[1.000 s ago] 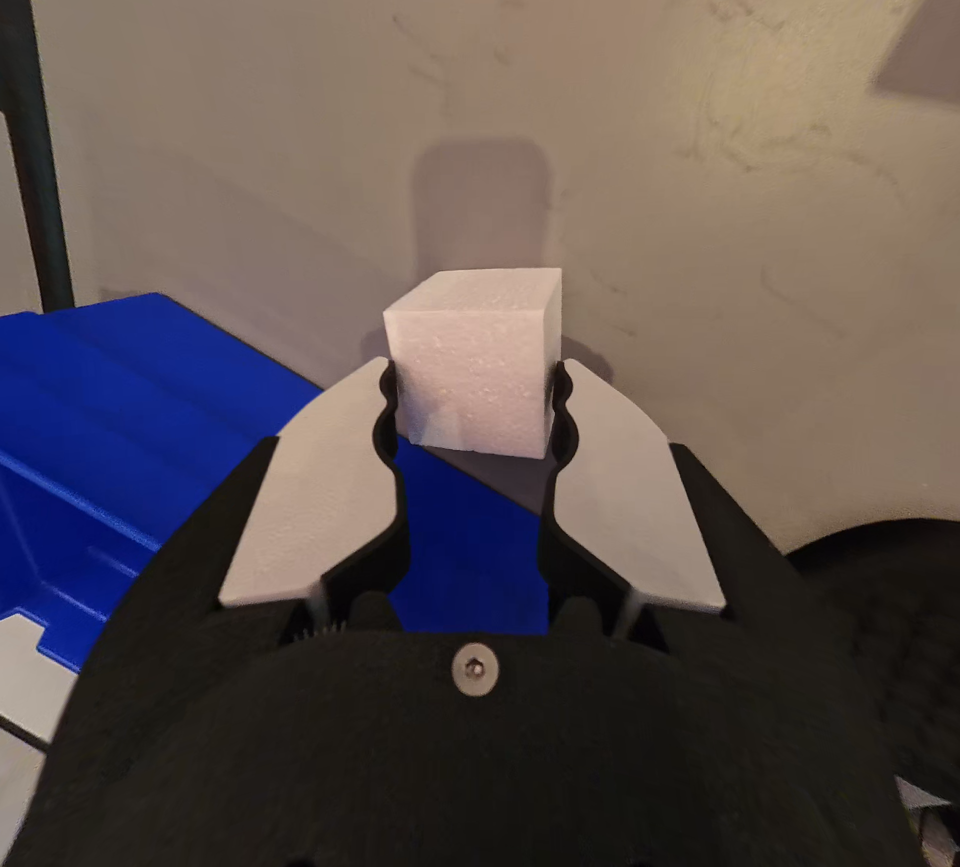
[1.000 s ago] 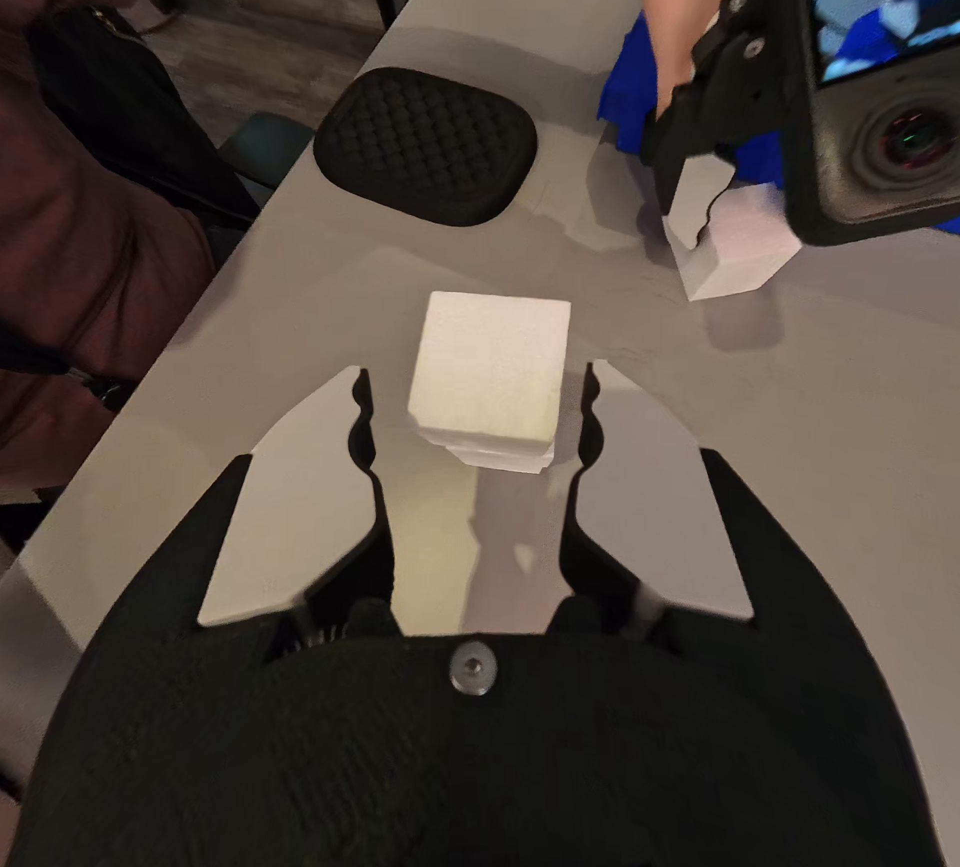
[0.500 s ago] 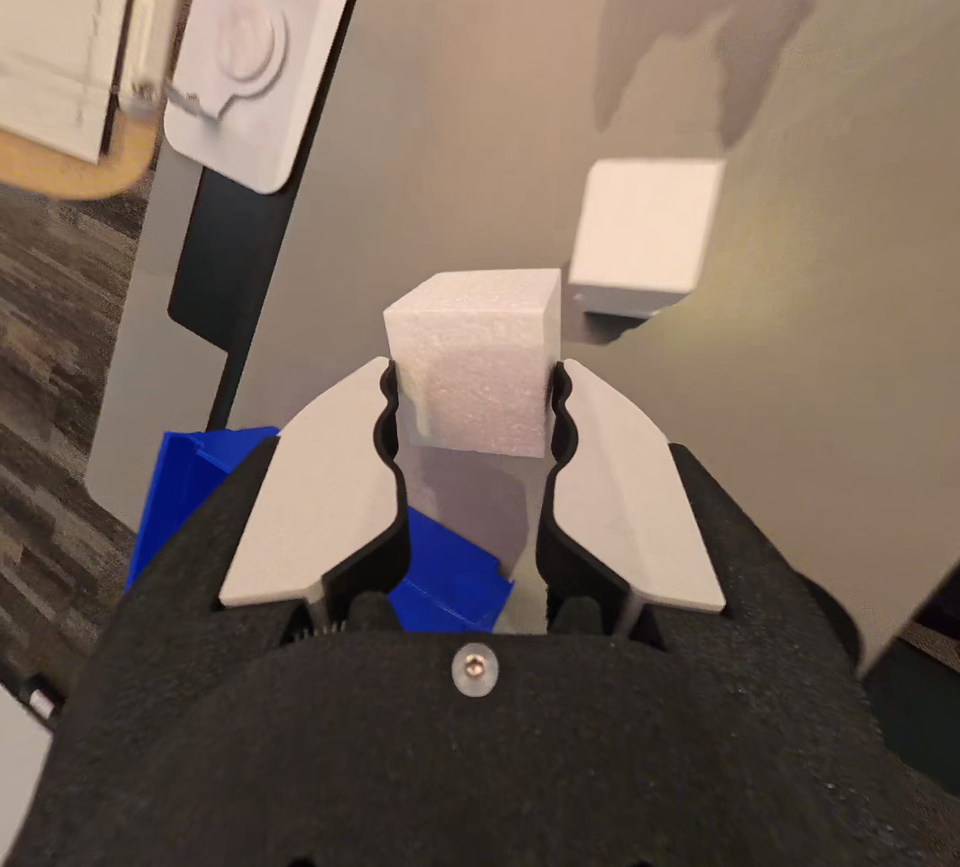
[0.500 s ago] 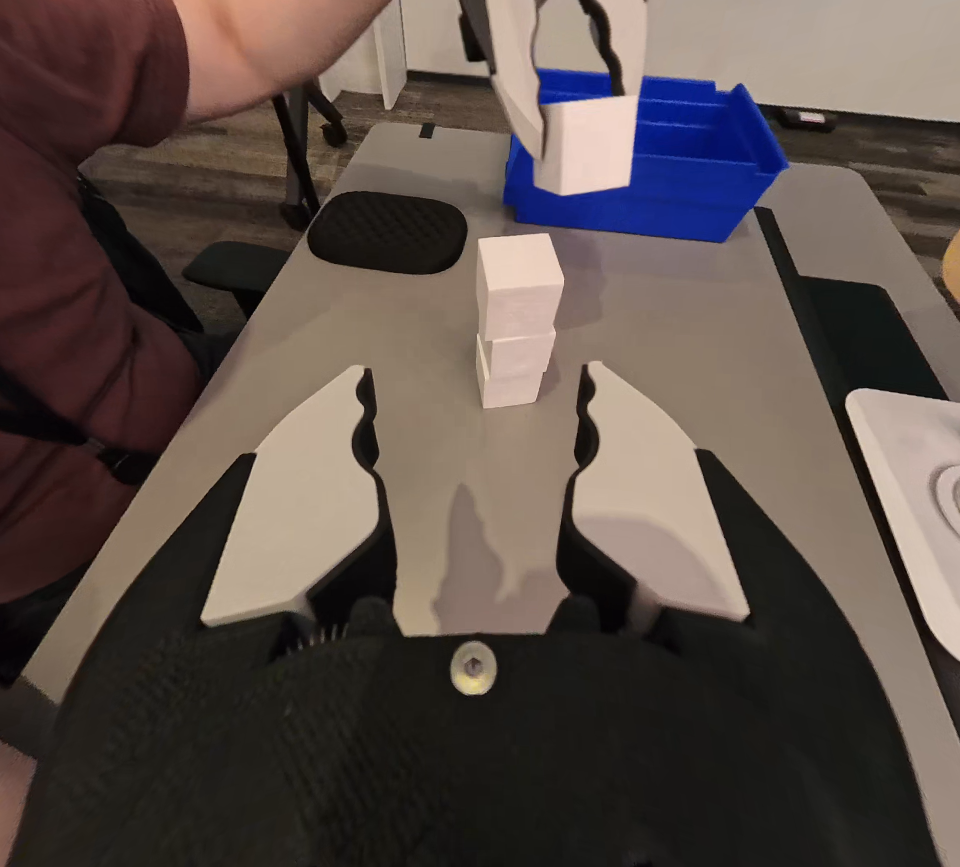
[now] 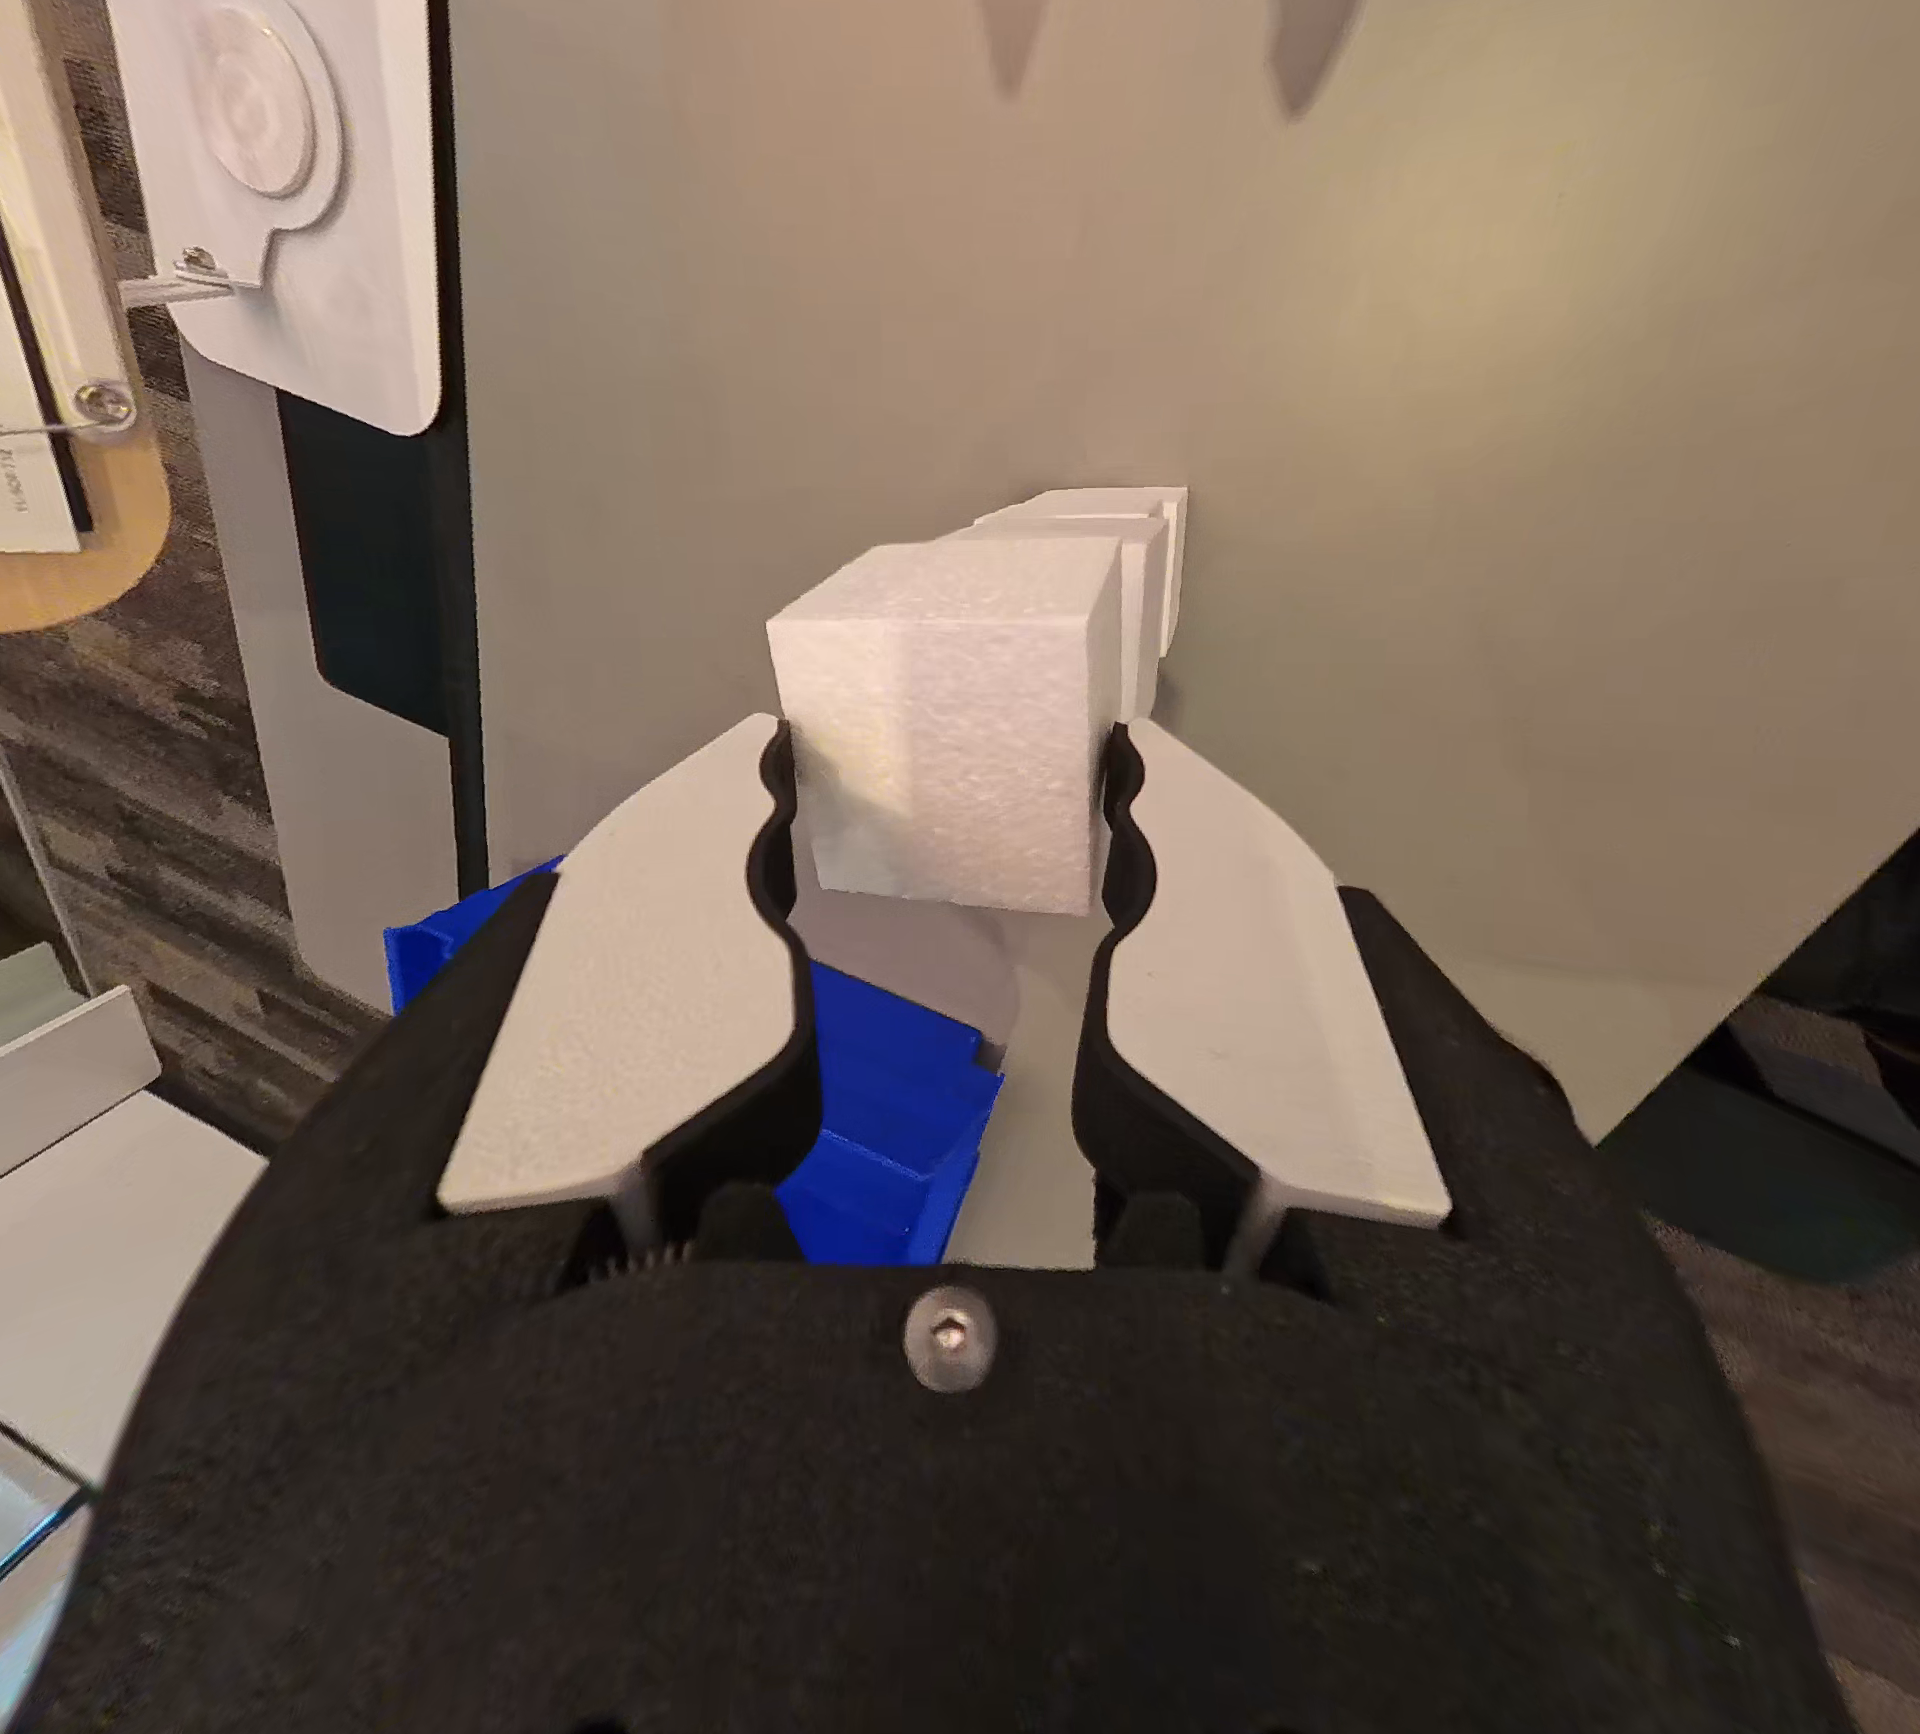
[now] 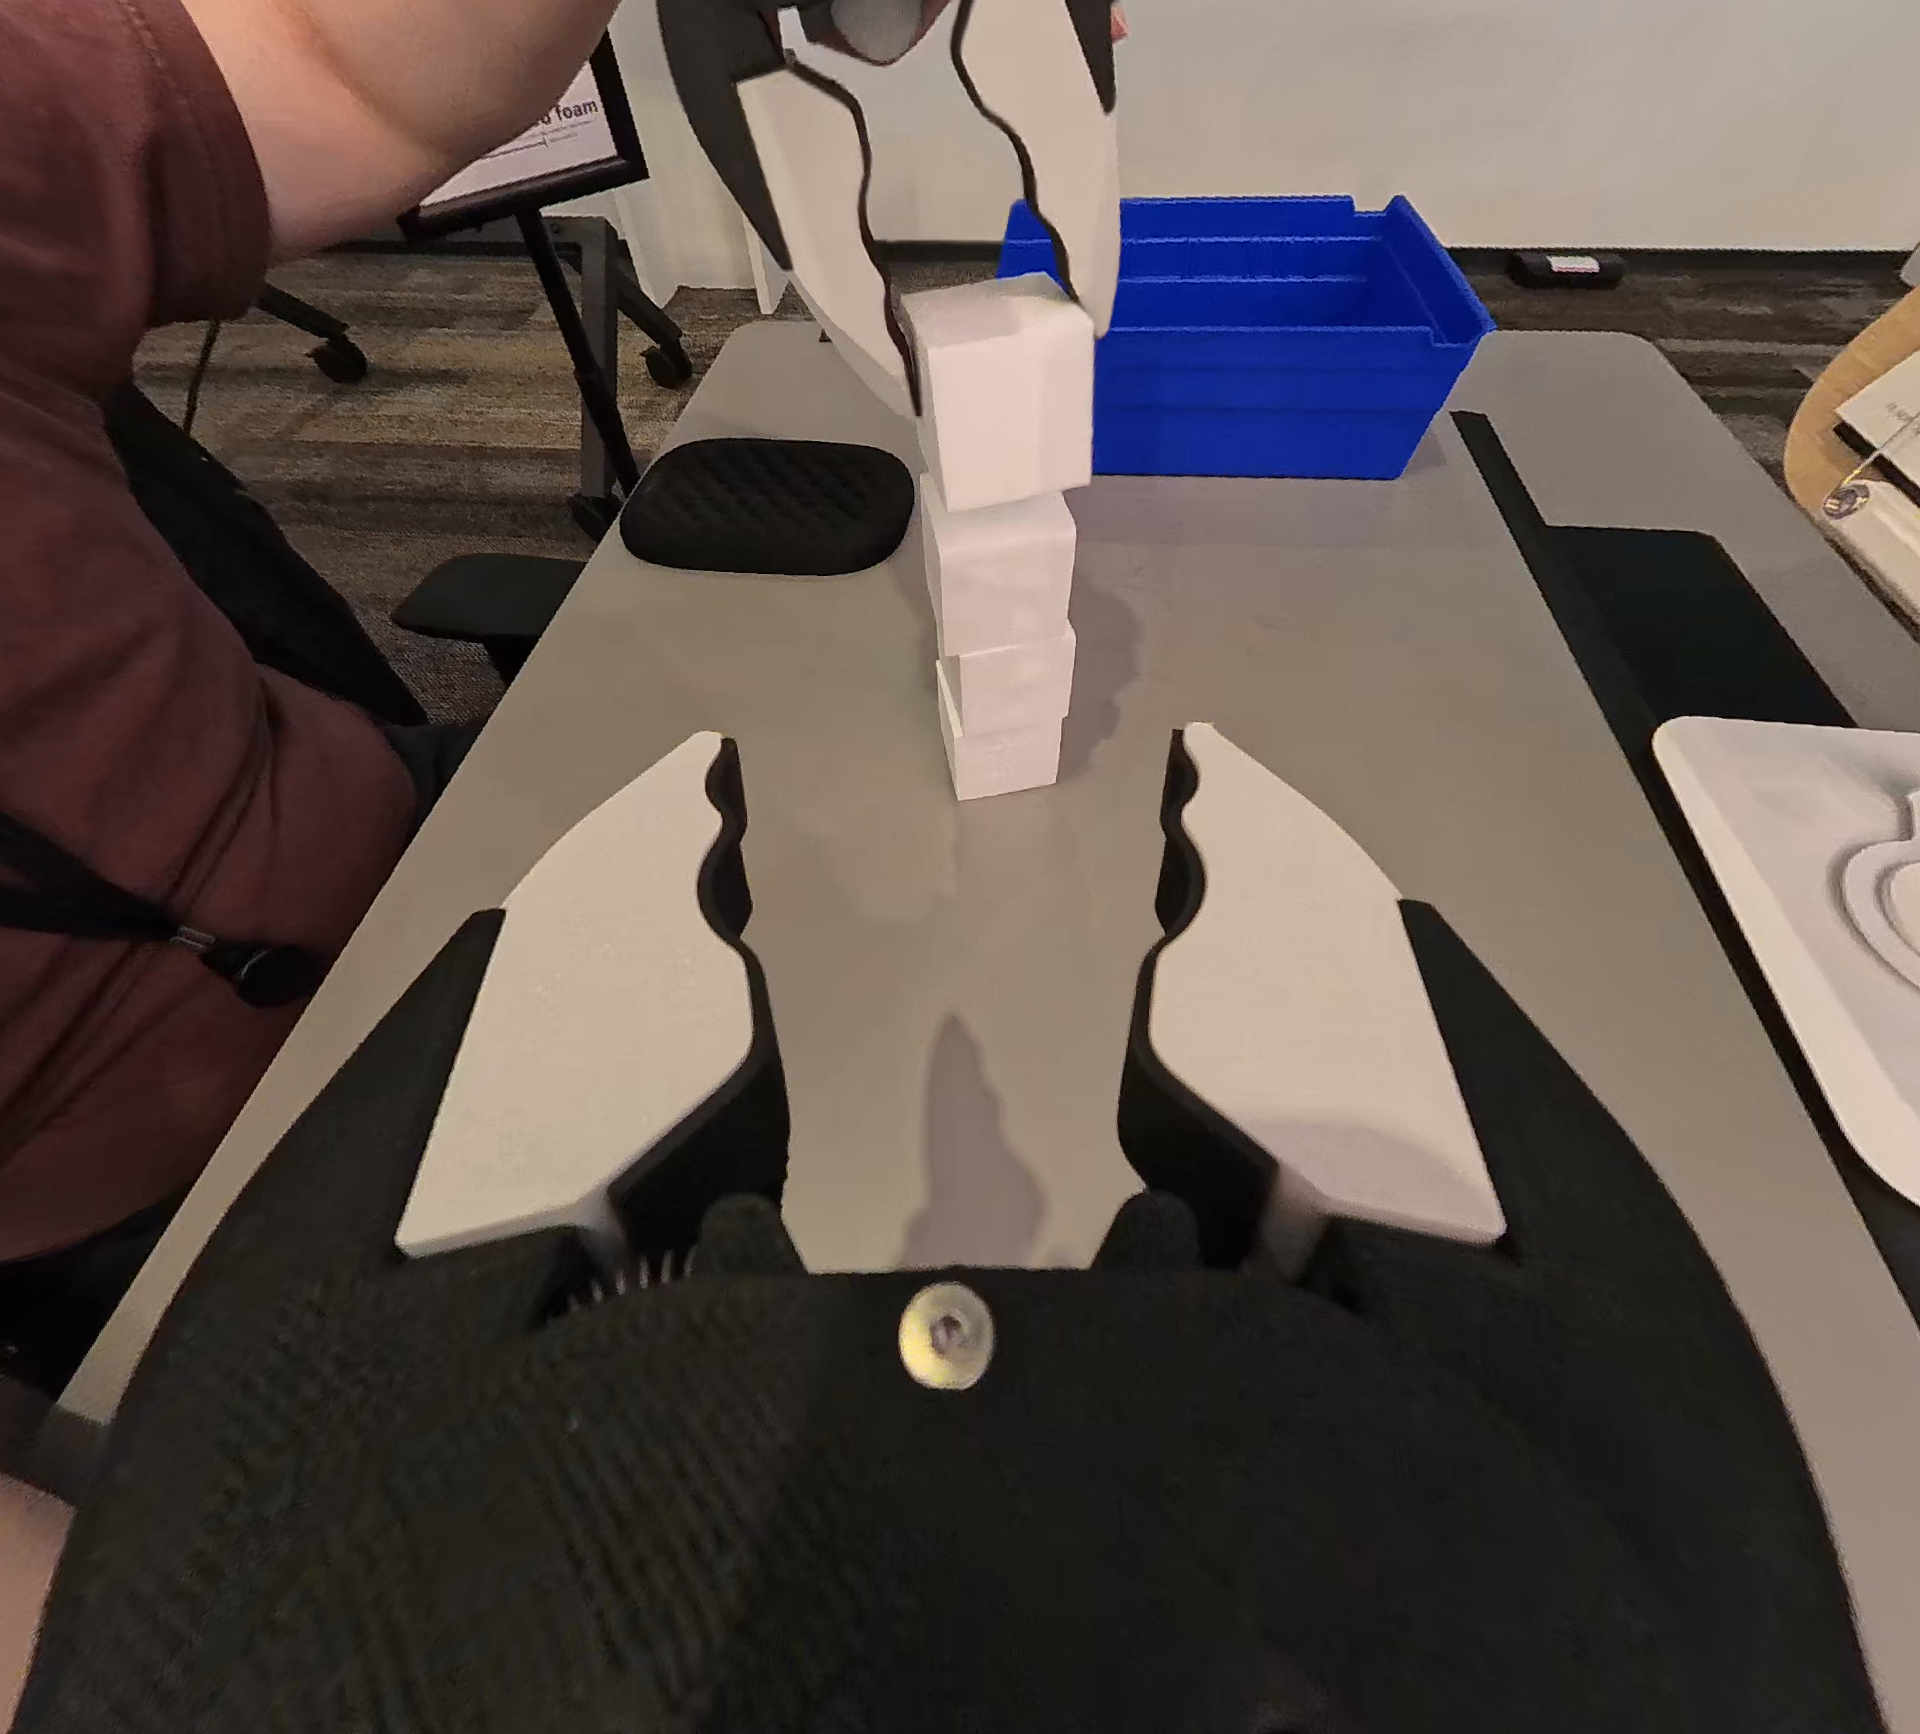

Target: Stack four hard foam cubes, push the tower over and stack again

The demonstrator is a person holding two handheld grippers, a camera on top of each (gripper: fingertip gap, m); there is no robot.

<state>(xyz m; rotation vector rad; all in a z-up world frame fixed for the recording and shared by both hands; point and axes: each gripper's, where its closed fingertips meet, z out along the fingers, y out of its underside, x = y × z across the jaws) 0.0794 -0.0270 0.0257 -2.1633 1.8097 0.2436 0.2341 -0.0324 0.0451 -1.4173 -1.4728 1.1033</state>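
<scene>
Three white foam cubes stand as a stack [image 6: 1003,645] on the grey table [image 6: 1299,645]. My left gripper [image 6: 1003,354] comes down from above, shut on a fourth white foam cube [image 6: 1008,406], which sits on or just above the stack's top, shifted slightly right. In the left wrist view the left gripper [image 5: 945,749] clamps that cube [image 5: 956,728], and the stack [image 5: 1148,562] shows just behind it. My right gripper [image 6: 956,749] is open and empty, low over the table just in front of the stack's base.
A blue bin [image 6: 1247,354] stands at the table's far end behind the stack, also in the left wrist view [image 5: 894,1113]. A black textured pad [image 6: 764,505] lies at the far left. A white tray [image 6: 1787,905] lies at the right. A person's maroon sleeve [image 6: 125,437] fills the left side. There is about 15 centimetres between the tips of the two grippers.
My left gripper has carried its cube from beside the blue bin up and over to the top of the stack. My right gripper has drawn back from the stack, still open.
</scene>
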